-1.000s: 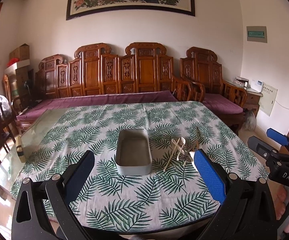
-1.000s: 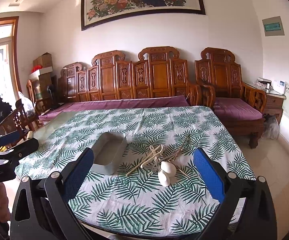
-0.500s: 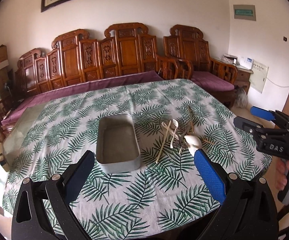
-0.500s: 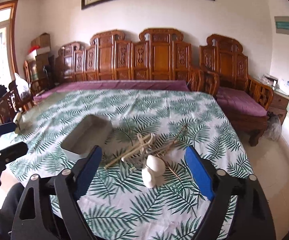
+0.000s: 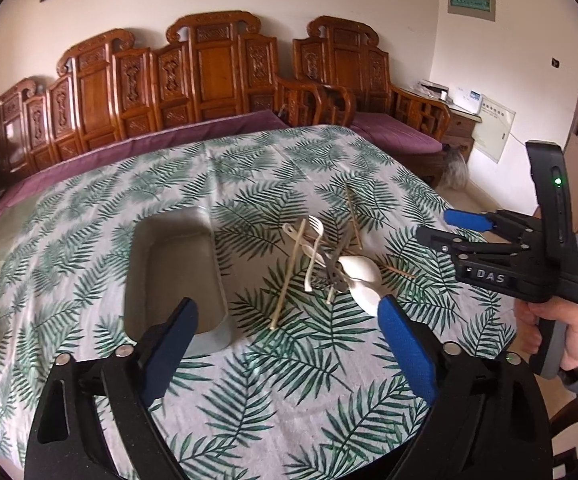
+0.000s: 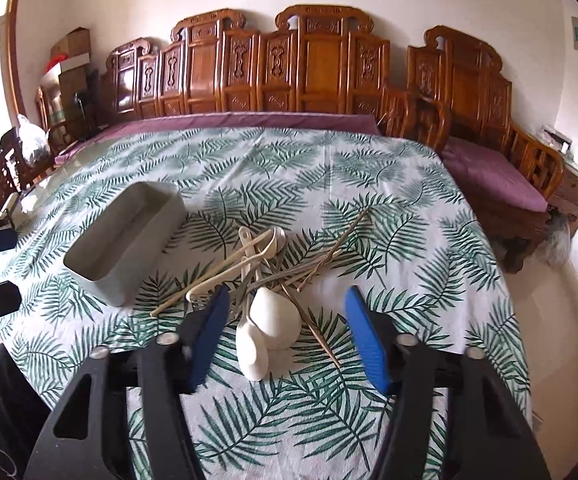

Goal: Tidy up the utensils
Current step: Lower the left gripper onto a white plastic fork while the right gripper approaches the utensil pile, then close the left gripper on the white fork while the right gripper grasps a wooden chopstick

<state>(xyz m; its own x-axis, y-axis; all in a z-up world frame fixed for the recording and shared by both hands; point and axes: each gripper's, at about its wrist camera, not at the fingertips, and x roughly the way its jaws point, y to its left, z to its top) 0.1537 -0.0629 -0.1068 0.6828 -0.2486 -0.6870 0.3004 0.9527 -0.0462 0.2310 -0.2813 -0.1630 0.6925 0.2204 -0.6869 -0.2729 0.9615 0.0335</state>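
A heap of utensils [image 5: 329,258] [image 6: 265,268] lies on the leaf-print tablecloth: white ceramic spoons [image 6: 275,316], pale plastic forks and spoons, wooden chopsticks [image 6: 333,252] and a metal piece. Left of the heap stands a grey oblong box [image 5: 173,264] [image 6: 125,240], nothing visible in it. My left gripper [image 5: 285,336] hovers above the cloth between box and heap, jaws closing with nothing between them. My right gripper [image 6: 287,316] hangs over the near end of the heap, jaws closing; the white spoons show between the blue fingers, apart from both. In the left wrist view the right gripper [image 5: 441,226] shows at right, a hand on its handle.
The table [image 6: 369,168] ends close on the right, with floor beyond. A carved wooden bench with purple cushions [image 5: 217,80] runs along the far side. Chairs and boxes crowd the far left [image 6: 5,168]. Bare cloth lies near me and behind the box.
Both grippers have come forward and down toward the table; box and utensil heap look larger. The right gripper's jaws have narrowed markedly, the left's slightly. Nothing on the table has moved.
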